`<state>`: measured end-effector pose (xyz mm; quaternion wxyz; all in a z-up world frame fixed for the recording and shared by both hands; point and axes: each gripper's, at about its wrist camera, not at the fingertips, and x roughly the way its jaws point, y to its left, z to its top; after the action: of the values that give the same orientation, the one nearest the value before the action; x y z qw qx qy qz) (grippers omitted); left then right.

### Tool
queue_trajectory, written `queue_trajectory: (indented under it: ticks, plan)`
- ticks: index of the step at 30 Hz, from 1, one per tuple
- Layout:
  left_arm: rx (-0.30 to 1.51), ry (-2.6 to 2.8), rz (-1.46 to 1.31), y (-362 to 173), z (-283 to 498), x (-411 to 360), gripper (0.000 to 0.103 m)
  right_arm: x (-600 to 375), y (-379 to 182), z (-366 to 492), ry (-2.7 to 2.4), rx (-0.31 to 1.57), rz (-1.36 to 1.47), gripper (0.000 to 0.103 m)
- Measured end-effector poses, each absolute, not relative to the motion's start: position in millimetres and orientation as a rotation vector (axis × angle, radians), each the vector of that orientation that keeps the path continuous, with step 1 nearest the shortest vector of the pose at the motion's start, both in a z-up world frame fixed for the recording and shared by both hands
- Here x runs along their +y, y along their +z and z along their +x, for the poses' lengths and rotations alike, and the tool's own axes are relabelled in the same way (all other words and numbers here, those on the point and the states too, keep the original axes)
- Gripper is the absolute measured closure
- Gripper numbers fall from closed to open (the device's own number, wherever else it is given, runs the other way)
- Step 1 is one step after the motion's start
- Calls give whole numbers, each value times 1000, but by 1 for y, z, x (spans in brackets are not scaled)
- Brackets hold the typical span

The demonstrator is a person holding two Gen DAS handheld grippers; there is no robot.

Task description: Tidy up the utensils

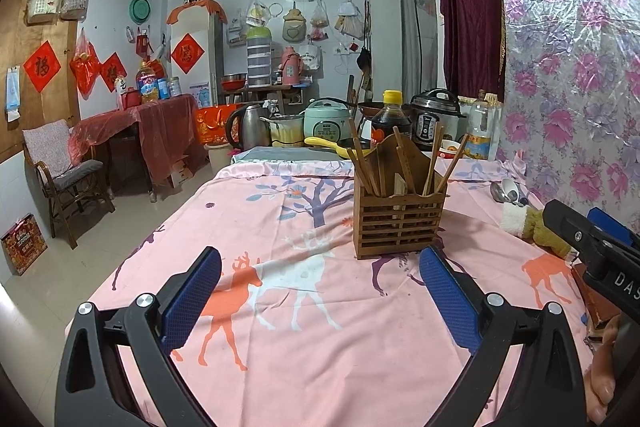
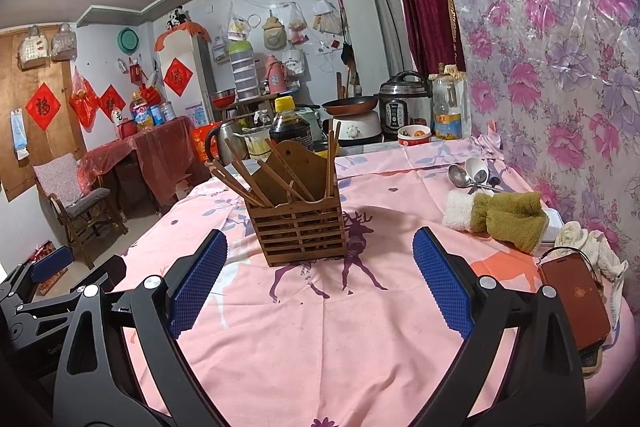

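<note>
My right gripper and left gripper gape wide, empty. Loose spoons lie at the table's far right edge, nearer my right; bamboo holder stands centre.

One wooden holder is seen in the middle of the table. About seven chopsticks are counted in it, though some may be hidden. Two spoons are seen far to the right. One green and white cloth is seen near them. One brown phone case is seen at the near right.
</note>
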<state>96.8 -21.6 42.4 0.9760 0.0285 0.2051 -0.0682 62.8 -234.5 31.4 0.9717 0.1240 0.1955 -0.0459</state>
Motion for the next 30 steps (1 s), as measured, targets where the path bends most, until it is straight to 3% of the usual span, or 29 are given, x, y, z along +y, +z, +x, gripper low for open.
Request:
queue_trajectory:
  ticks: [30]
  plan:
    - [398, -128, 58, 42, 95, -20, 6, -228, 32, 64, -83, 394, 253, 12]
